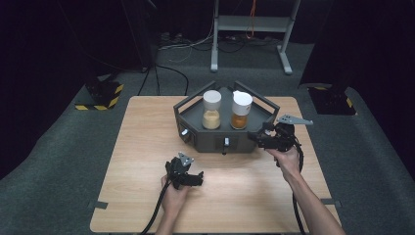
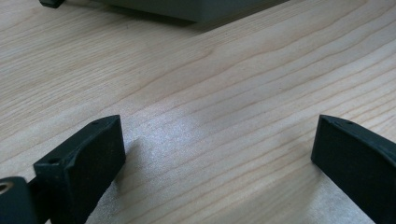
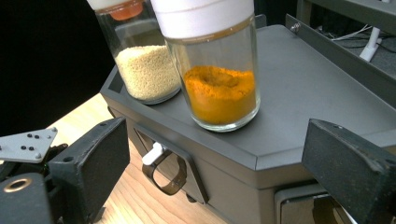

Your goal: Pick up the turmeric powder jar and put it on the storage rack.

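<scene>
A dark grey stand (image 1: 208,141) with small drawers in its front sits at the back middle of the wooden table (image 1: 147,147). Two white-lidded glass jars stand on it, one of pale grains (image 1: 211,117) and one of orange powder (image 1: 239,117). My right gripper (image 1: 257,138) hovers at the stand's front right corner. In the right gripper view its jaws are open (image 3: 215,158) and level with the stand's top edge, facing the orange jar (image 3: 219,93) and the grain jar (image 3: 147,72). My left gripper (image 1: 188,172) rests low on the table before the stand, open (image 2: 217,149) over bare wood.
A drawer pull with a white latch (image 3: 161,168) sticks out of the stand's front. Beyond the table are a metal frame (image 1: 249,29), floor cables (image 1: 171,68) and yellow-black striped blocks (image 1: 100,95). Bare wood (image 2: 210,84) lies between the left gripper and the stand.
</scene>
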### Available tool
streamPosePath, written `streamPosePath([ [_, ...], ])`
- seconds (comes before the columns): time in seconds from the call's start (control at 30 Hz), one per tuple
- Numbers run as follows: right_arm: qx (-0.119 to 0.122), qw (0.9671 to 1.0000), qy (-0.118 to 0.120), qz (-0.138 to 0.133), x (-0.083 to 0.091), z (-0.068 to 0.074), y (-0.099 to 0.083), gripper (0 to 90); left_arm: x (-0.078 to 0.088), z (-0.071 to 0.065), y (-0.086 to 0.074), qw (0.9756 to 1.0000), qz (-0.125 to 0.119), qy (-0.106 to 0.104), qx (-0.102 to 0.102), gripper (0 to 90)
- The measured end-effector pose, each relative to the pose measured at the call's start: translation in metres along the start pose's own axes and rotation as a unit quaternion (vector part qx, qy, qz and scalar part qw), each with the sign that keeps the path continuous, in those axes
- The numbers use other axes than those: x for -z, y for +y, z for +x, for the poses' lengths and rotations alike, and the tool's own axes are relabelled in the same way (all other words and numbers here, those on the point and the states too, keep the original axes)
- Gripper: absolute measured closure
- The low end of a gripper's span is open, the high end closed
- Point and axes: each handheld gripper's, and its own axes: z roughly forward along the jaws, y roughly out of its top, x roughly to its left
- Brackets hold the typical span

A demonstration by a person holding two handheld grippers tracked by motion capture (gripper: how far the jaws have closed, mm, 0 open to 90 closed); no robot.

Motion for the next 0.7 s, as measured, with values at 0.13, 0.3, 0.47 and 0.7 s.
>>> streamPosePath([
  [0.13,0.005,1.0,-0.004,0.003,0.001,0.001,-0.005,7.2,0.0,0.0,0.0,1.0,0.0,0.0,0.0,2.7],
  [0.3,0.006,0.9999,-0.005,0.006,0.002,0.001,-0.01,7.2,0.0,0.0,0.0,1.0,0.0,0.0,0.0,2.7],
  [0.47,0.004,0.9999,-0.006,0.009,0.003,0.001,-0.016,7.2,0.0,0.0,0.0,1.0,0.0,0.0,0.0,2.7],
  [0.7,0.005,0.9996,-0.013,0.023,0.001,0.002,-0.025,7.2,0.0,0.0,0.0,1.0,0.0,0.0,0.0,2.7],
])
